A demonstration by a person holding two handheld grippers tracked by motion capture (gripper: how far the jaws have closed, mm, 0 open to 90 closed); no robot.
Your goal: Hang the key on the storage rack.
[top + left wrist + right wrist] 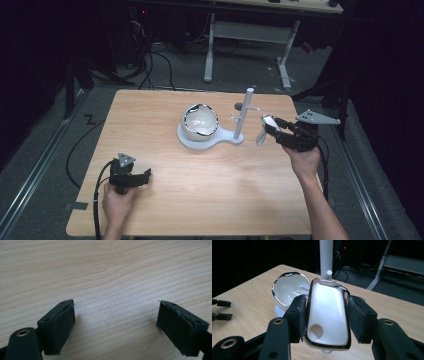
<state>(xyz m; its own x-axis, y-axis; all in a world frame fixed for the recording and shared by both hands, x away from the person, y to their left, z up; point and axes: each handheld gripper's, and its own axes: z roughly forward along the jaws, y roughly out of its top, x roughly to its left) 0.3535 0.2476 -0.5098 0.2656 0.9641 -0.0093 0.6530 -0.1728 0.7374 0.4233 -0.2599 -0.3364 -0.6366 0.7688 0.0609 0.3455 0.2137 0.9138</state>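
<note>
— White and chrome-rimmed, that's the spoon rest (327, 315), pinched in the right gripper (274, 129) out past the table's right edge!

— How does it sit between the jaws?

— Side to side. In the right gripper view each black pad presses one long chrome edge, with the glossy face turned to the camera. Its long axis runs along the jaws, the end with the round hole nearest the gripper body and the other end pointing at the white stand (326, 257).

— And from above?

— In the high view it's clear of the wood, tilted, its far end aimed left at the stand's post (244, 112), just short of it. The bowl (200, 122) sits on the stand's round base, left of the post.

— Left hand?

— Left gripper (142, 176) is low over the near left of the table (105, 270), jaws spread wide, bare woodgrain between the pads.
</note>
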